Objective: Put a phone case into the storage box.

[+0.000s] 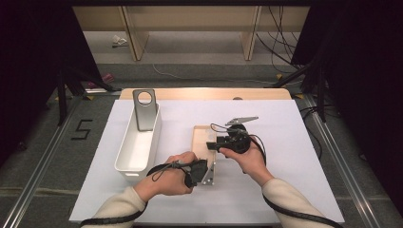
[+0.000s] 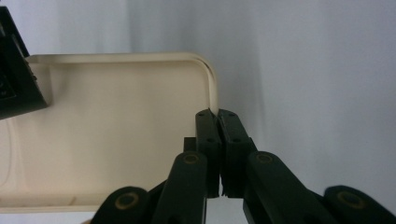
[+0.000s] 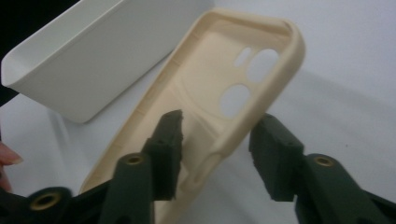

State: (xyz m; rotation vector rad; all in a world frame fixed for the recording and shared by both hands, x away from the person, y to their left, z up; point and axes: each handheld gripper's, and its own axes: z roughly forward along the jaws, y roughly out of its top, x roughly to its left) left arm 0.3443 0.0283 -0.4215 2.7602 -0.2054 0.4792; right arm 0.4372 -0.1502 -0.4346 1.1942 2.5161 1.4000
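A cream phone case [image 1: 201, 135] lies open side up on the white table mat. My left gripper [image 1: 203, 172] is at its near end, shut on the case's rim [image 2: 212, 88] beside a rounded corner; the left gripper view shows the jaws [image 2: 218, 114] pinched together on that thin wall. My right gripper [image 1: 212, 144] reaches in from the right at the middle of the case. In the right gripper view its jaws [image 3: 222, 119] straddle the case's side wall [image 3: 233, 133], one inside and one outside, with a gap at the inner pad. The camera cut-outs [image 3: 254, 65] show near the far end.
A long white bin [image 1: 138, 142] stands left of the case, with a grey metal plate with a round hole [image 1: 145, 109] leaning at its far end. The bin's wall [image 3: 84, 60] is close behind the case. The mat's right half is bare.
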